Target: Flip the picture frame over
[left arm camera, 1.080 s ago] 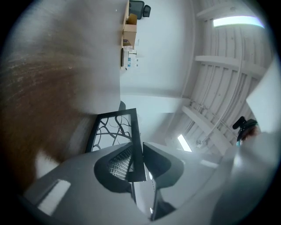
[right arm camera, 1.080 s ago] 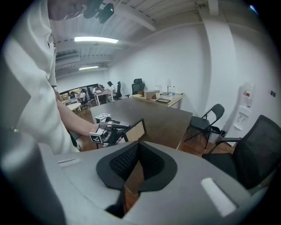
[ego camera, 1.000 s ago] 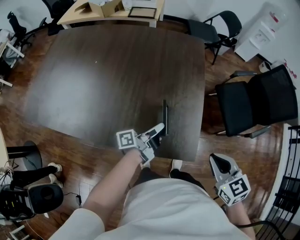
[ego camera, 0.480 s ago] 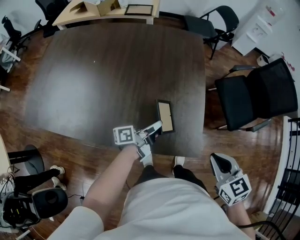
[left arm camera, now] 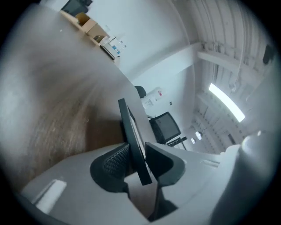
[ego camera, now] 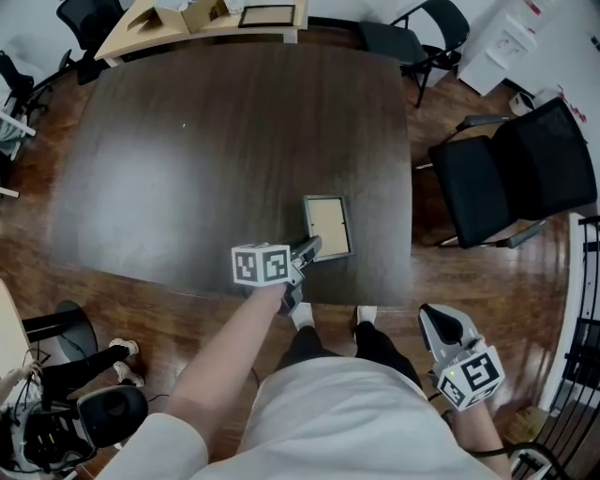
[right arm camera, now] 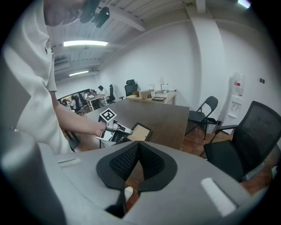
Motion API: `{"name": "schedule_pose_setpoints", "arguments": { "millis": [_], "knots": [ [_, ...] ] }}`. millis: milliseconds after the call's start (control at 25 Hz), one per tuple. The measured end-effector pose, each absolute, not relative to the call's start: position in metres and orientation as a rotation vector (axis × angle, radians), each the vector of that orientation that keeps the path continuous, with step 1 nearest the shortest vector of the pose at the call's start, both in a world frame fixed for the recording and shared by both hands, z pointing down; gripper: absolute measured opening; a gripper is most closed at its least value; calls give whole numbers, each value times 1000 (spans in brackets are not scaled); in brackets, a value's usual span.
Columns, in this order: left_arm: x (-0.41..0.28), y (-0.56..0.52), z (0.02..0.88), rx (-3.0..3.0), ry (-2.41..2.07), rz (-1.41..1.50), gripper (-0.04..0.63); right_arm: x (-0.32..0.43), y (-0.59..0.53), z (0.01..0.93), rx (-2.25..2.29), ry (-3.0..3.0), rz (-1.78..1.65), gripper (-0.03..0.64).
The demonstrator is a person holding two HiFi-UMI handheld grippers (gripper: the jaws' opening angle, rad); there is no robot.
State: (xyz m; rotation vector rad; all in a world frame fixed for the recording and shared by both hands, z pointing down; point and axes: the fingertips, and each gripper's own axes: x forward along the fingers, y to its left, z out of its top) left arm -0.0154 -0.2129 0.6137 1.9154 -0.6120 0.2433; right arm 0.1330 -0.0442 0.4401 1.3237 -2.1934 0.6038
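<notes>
The picture frame (ego camera: 328, 228) has a dark border and a beige panel that faces up. It lies tilted low over the dark table (ego camera: 187, 159) near its front right corner. My left gripper (ego camera: 307, 251) is shut on the frame's near edge. In the left gripper view the picture frame (left arm camera: 131, 132) shows edge-on, pinched between both pads of the left gripper (left arm camera: 138, 160). My right gripper (ego camera: 448, 330) hangs off the table beside the person's body, shut and holding nothing. The right gripper view shows its pads (right arm camera: 127, 159) pressed together, with the picture frame (right arm camera: 139, 131) beyond.
A black office chair (ego camera: 511, 183) stands right of the table and a folding chair (ego camera: 403, 37) at the back right. A light wooden desk (ego camera: 216, 23) at the far end carries cardboard boxes and another frame (ego camera: 267, 15). The table's front edge runs just below the held frame.
The frame stood upright on its edge a second ago. It has tipped over to the right, beige face up, as my left gripper rolled with it. The right gripper stayed put.
</notes>
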Motion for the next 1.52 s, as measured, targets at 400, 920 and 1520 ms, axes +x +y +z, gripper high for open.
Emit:
{"name": "schedule_pose_setpoints", "arguments": {
  "millis": [400,920,1520],
  "knots": [
    [-34,-231,630,2064,-1137,815,127,138,-17,444,1346,-2197,594,3],
    [-38,-31,481,2344,-1169,483,123,195,76,418,1245,-2452,436,46],
    [-24,188,396,2465,-1160,369,112,204,191,387,1189,-2617,316,72]
  ]
}}
